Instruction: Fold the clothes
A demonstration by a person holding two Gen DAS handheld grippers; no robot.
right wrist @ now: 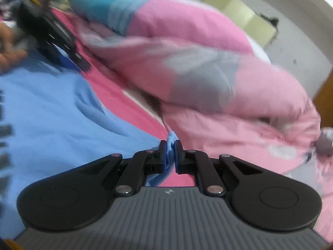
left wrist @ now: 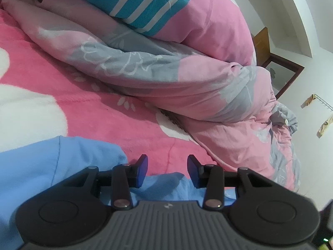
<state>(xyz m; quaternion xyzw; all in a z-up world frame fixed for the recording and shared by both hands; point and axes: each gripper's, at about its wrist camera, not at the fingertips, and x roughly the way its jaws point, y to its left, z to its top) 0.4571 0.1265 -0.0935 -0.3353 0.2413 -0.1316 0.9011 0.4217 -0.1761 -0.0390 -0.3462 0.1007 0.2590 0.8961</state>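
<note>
— Pink fleece blanket (left wrist: 87, 95) with white shapes covers the bed, and a white wall (left wrist: 312, 41) stands behind it. What are the jaws doing?

— Right gripper (right wrist: 170, 154): jaws nearly together, pinching a bunched fold of the light blue garment (right wrist: 52, 108) between the blue pads. Left gripper (left wrist: 167, 170): jaws partly apart, nothing pressed between the pads; blue cloth lies under and just behind them.

— Where does the garment lie?

— Spread on the blanket. In the left wrist view it fills the lower left; in the right wrist view it stretches leftward from the pinch, with dark print along the edge, too blurred to read.

— Further out?

— A rolled pink and grey duvet (left wrist: 166, 79) lies across the bed beyond the garment, with a pink pillow (left wrist: 197, 20) striped teal and white on top. A hand (right wrist: 8, 50) grips the other gripper at upper left of the right wrist view. A dark-framed picture (left wrist: 281, 75) leans against the wall.
</note>
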